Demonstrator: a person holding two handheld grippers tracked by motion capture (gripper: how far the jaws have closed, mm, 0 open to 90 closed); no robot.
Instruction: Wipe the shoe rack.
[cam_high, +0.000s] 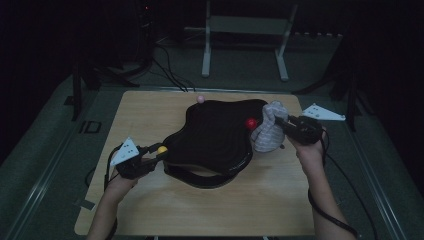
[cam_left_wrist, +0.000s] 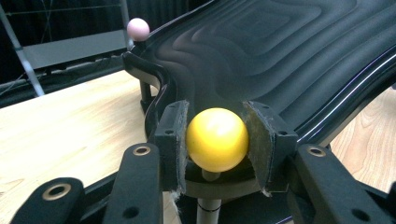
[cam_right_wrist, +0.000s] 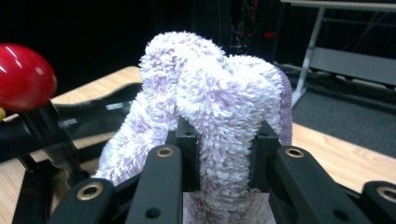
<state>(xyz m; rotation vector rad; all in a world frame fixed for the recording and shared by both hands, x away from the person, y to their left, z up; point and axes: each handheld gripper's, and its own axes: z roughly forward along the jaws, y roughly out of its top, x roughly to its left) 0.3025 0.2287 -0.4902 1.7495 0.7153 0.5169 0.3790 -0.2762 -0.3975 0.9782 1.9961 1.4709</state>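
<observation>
A: Any writing you can read?
B: Just pale marks on the floor (cam_high: 90, 127), at nine o'clock off the table (cam_high: 150, 200). They look like "ID", but that's uncertain.

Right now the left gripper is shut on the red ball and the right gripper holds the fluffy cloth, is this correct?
Not quite. The left gripper is shut on the yellow ball, not the red one, as the left gripper view shows. The red ball stands free near the right gripper, which does hold the cloth.
</observation>
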